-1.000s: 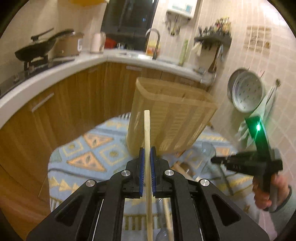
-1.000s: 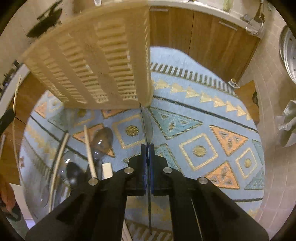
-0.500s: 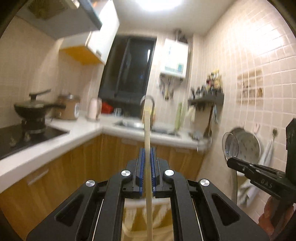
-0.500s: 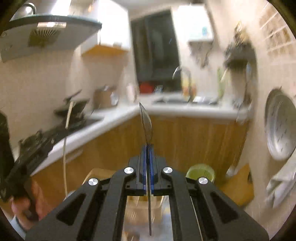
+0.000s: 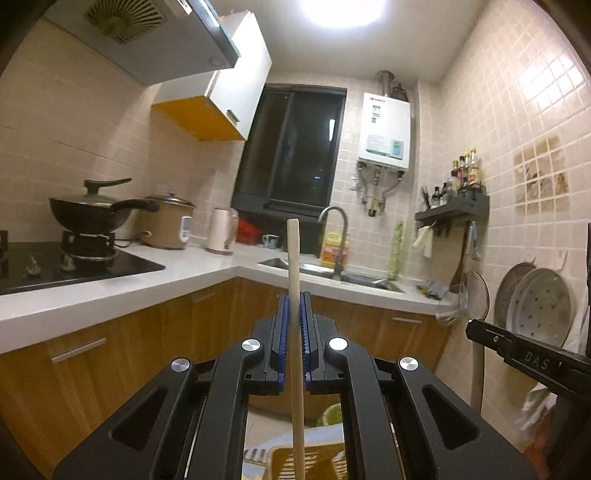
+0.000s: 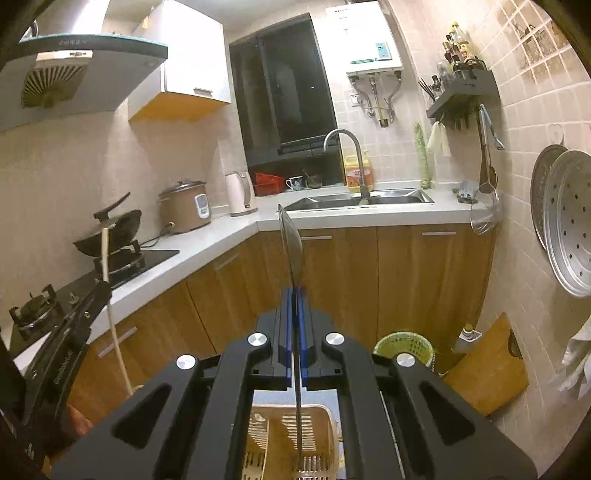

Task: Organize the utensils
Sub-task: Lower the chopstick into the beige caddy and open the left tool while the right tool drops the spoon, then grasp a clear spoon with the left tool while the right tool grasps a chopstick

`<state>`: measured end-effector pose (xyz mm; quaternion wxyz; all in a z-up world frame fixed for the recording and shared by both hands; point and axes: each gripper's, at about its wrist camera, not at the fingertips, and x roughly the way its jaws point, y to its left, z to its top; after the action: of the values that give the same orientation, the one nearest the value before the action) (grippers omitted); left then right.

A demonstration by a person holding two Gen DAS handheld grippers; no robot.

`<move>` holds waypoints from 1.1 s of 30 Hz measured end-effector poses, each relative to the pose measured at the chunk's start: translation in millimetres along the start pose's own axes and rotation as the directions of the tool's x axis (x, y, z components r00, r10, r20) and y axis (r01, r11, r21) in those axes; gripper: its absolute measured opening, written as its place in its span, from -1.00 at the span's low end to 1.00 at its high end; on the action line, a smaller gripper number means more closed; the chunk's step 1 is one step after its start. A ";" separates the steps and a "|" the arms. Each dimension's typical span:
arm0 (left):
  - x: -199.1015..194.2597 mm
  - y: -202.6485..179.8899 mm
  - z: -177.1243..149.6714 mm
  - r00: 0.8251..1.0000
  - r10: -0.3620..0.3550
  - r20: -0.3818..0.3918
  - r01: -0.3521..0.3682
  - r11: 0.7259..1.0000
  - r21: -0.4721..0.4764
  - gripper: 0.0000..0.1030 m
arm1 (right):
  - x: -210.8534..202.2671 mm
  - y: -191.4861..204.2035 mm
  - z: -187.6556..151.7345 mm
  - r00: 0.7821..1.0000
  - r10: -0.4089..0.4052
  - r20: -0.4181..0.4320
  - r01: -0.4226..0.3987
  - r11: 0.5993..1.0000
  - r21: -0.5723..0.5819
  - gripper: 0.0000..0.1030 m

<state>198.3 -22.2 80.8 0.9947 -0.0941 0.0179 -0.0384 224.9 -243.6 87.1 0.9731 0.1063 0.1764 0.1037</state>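
Standing upright, chopstick (image 5: 294, 280) pinched between left gripper (image 5: 294, 314) fingers (image 5: 282, 325).

Basket (image 6: 291, 439) below the clamped spoon (image 6: 291, 251) (sink (image 6: 354, 201) behind).

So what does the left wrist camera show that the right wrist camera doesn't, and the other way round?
Only the left wrist view shows the ceiling light and the left gripper shut on a wooden utensil seen close up. Only the right wrist view shows the green basket, the wooden cutting board leaning on the wall, and the right gripper shut on a clear spoon. Both show the faucet, wok, rice cooker, water heater and the beige slatted basket below.
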 end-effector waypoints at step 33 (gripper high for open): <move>-74.8 50.9 -62.0 0.595 -0.263 -0.760 0.236 0.961 -0.147 -0.03 | -85.4 -12.7 -80.3 0.786 0.019 -0.619 -0.100 0.990 -0.098 -0.21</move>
<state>124.8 22.0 12.4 0.8736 -0.0854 0.4290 -0.2132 119.4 -262.5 38.0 0.8633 0.0109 0.4736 0.1742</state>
